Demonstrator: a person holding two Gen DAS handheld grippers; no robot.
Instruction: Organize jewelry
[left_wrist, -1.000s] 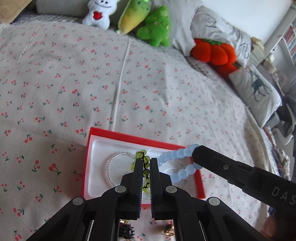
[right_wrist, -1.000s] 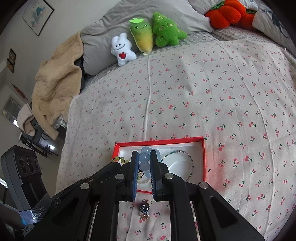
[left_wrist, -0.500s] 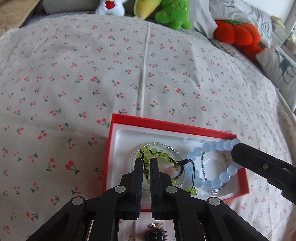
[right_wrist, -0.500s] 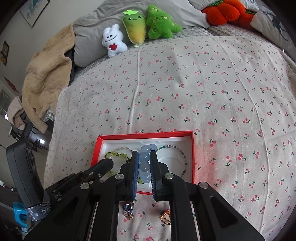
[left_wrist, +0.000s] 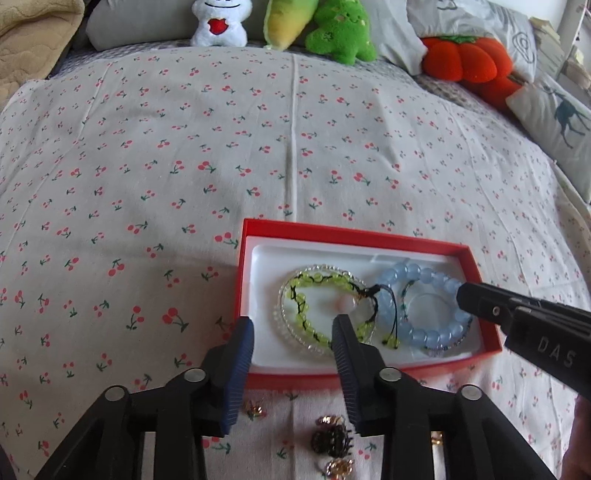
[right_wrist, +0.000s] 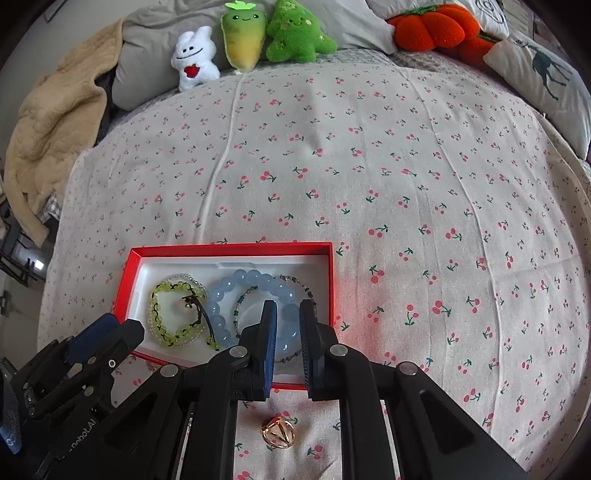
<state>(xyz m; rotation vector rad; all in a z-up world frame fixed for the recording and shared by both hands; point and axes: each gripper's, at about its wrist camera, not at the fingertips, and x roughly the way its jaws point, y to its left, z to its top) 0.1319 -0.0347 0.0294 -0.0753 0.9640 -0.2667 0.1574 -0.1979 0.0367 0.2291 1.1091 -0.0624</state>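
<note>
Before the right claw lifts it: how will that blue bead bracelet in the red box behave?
The blue bead bracelet is a loop of round beads, so it will probably sag and swing rather than hold shape. Smooth, glossy beads may slip between the right claw pads. It lies against the green bead bracelet, whose cord could snag.

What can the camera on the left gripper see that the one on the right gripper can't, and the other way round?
Only the left wrist view shows the dark claw-shaped piece on the sheet, with small gold pieces beside it.

Only the right wrist view shows the gold geometric ornament lying between that gripper's arms.

Both show the red box holding the green bead bracelet and the blue bead bracelet, the plush toys, and the open left gripper.
</note>
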